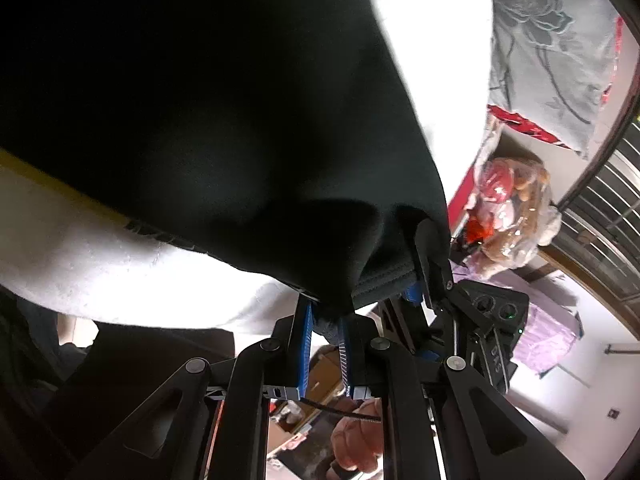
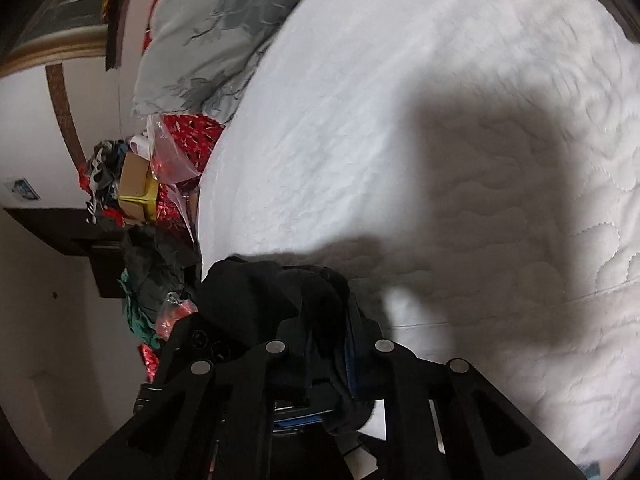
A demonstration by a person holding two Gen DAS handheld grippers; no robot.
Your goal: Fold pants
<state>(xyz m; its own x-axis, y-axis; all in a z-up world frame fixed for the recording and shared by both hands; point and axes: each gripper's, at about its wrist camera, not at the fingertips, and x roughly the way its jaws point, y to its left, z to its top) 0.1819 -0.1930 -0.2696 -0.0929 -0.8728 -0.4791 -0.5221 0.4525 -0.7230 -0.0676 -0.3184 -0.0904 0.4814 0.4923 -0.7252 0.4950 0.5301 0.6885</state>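
The black pants (image 1: pixel 192 112) hang over the white quilted mattress (image 1: pixel 80 256) and fill most of the left wrist view. My left gripper (image 1: pixel 326 312) is shut on a bunched edge of the pants, its blue pads pinching the cloth. The right gripper (image 1: pixel 424 276) shows just beside it, shut on the pants' ribbed hem. In the right wrist view my right gripper (image 2: pixel 328 344) is shut on a wad of the black pants (image 2: pixel 280 292), held above the mattress (image 2: pixel 400 140), where a large shadow falls.
A grey floral pillow (image 2: pixel 208 32) lies at the mattress's far end. Bags, a cardboard box (image 2: pixel 134 180) and loose clothes are piled beside the bed. A plastic-wrapped plush toy (image 1: pixel 508 216) and a window grille (image 1: pixel 600 216) show in the left wrist view.
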